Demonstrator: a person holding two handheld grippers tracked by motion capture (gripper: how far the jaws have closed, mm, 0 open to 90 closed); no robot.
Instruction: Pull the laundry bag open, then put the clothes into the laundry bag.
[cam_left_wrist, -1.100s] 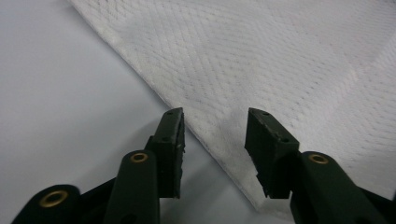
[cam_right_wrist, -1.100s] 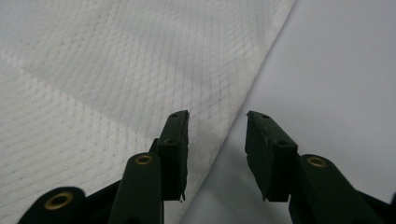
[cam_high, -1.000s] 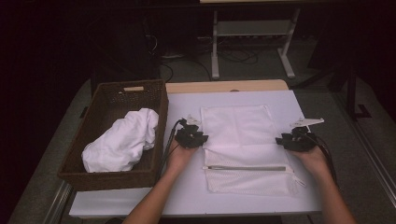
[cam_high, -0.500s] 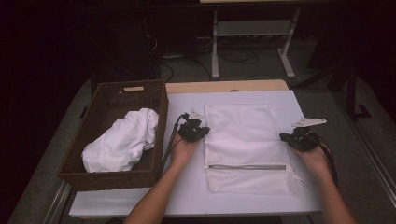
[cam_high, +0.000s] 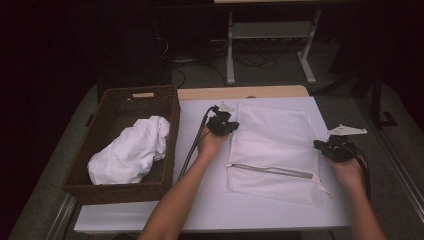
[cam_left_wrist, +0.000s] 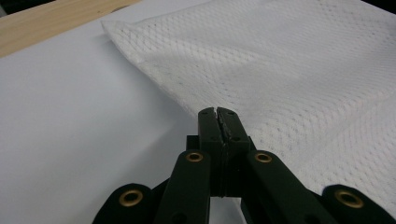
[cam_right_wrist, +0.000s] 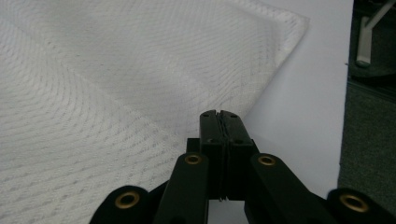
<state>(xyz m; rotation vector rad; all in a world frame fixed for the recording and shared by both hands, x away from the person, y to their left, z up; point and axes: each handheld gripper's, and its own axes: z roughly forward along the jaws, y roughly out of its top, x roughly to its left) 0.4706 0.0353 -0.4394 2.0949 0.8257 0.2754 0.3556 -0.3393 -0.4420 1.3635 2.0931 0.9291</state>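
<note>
A white mesh bag (cam_high: 272, 132) lies flat on the white table (cam_high: 210, 200), its zipper (cam_high: 272, 170) near the front edge. My left gripper (cam_high: 227, 126) is at the bag's left edge, jaws shut on the mesh (cam_left_wrist: 303, 70); the left gripper view shows the fabric rising to its closed tips (cam_left_wrist: 218, 113). My right gripper (cam_high: 320, 146) is at the bag's right edge. The right gripper view shows its jaws (cam_right_wrist: 219, 115) closed on the mesh bag (cam_right_wrist: 116, 70), with a raised fold running to them.
A dark wicker basket (cam_high: 142, 95) stands at the table's left with a crumpled white cloth (cam_high: 130, 150) inside. A wooden strip (cam_high: 240, 92) runs along the table's far edge. A metal stand (cam_high: 270, 30) is on the floor beyond.
Both grippers have moved away from the person along the bag's sides, the left one farther. The bag has shifted toward the far edge with them.
</note>
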